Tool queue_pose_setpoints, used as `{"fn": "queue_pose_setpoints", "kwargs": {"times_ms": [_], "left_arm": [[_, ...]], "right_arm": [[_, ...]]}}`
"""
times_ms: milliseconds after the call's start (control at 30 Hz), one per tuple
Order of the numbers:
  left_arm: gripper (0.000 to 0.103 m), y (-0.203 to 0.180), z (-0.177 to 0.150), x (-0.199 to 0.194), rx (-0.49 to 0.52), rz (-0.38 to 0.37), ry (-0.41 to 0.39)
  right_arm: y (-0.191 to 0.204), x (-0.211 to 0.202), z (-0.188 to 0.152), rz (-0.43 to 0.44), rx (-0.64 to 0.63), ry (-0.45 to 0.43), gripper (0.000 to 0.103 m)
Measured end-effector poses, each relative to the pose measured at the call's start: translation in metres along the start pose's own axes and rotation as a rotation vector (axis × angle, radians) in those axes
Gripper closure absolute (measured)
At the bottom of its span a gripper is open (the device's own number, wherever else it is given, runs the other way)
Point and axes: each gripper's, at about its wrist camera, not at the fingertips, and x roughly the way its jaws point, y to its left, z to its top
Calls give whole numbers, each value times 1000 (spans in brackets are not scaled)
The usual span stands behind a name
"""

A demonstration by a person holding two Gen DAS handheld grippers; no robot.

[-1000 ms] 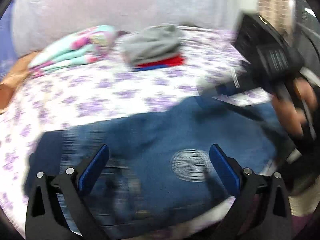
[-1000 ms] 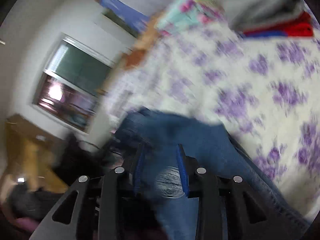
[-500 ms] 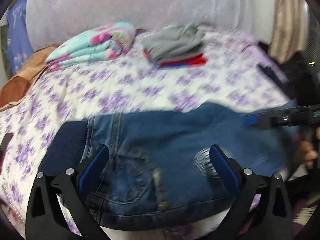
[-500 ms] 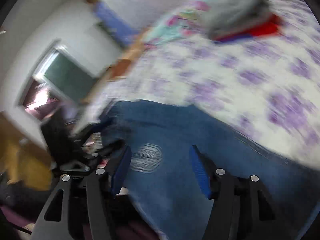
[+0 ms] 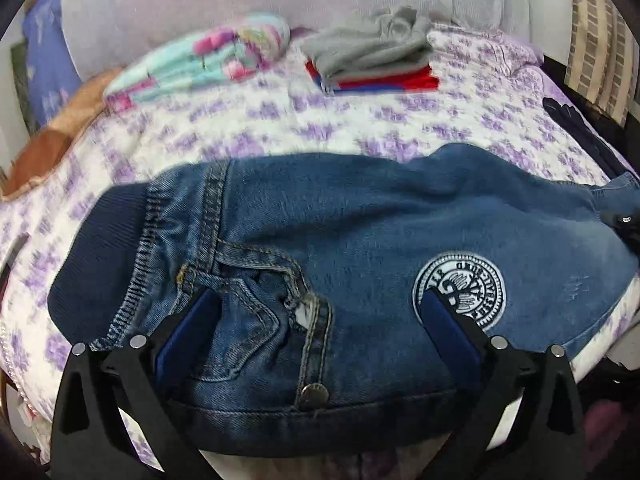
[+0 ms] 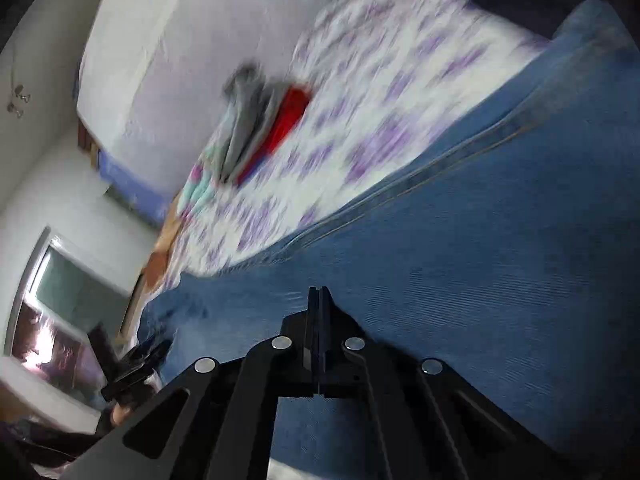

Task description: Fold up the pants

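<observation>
A pair of blue denim pants (image 5: 360, 240) is spread across the near edge of a bed covered by a purple-flowered sheet (image 5: 280, 132), with the dark ribbed waistband (image 5: 100, 248) at the left and the leg running off to the right. The left gripper (image 5: 320, 320) is held above the pocket area with its fingers spread wide, nothing between them. The right gripper (image 6: 319, 300) is seen with its fingers pressed together over the leg; whether cloth is pinched cannot be told. Folded clothes (image 5: 372, 56) are stacked at the far side. The denim is judged soft but fairly heavy and thick, best gripped at seams, hem or waistband.
</observation>
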Motion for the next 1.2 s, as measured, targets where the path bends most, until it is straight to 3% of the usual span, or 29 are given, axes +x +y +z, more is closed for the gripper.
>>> {"fn": "queue_pose_setpoints", "kwargs": {"times_ms": [33,100,133,167,300,433,533,567,600,633,667,700,767,833,900,1000,1067,1100,1133,1167,1200], "left_arm": [[4,-1,1,0,-2,3,5],[5,5,3,-1,-33,-19,10],[5,6,4,-3,-43,-29,10],[5,7,4,-4,-50,-36,7],[5,9,4,-11,-96,-90,3],[5,3,5,-13,-94,-109,4],[5,2,3,-15,-87,-117,4],[5,4,3,-16,-91,-122,2],[5,6,2,-18,-96,-126,0],[5,7,1,-19,-100,-129,-2],[5,9,0,-21,-106,-135,-5],[5,11,-1,-23,-110,-141,-9],[5,15,-3,-28,-118,-143,-19],[5,20,-5,-32,-132,-153,-27],[5,23,-6,-35,-142,-159,-38],[5,26,-9,-38,-158,-166,-50],[5,26,-12,-38,-167,-173,-49],[5,26,-14,-40,-167,-173,-52],[5,26,-15,-41,-166,-175,-54],[5,27,-17,-43,-164,-176,-61],[5,28,-18,-44,-162,-175,-63]], "right_arm": [[1,-16,1,-27,-24,-42,98],[-5,-52,0,-61,-7,-136,74],[-11,-77,-4,-96,11,-204,49],[-13,-90,-7,-122,13,-239,43],[-38,-138,-36,-240,102,-330,40],[-63,-119,-54,-226,213,-297,32],[-68,-113,-46,-205,189,-376,28],[-67,-108,-40,-204,176,-392,33],[-65,-102,-34,-219,155,-396,49],[-66,-100,-26,-210,137,-377,88],[-59,-100,-22,-205,125,-383,88],[-46,-96,-14,-212,94,-391,88],[10,-98,-11,-239,-101,-398,88],[82,-89,-18,-206,-339,-370,88],[137,-68,-34,-144,-529,-306,88],[195,-2,-72,-75,-745,-96,83],[201,68,-109,-143,-850,155,68],[199,81,-121,-193,-892,180,67],[203,76,-133,-210,-967,113,59],[208,68,-135,-180,-996,103,42],[212,59,-134,-136,-994,105,38]]}}
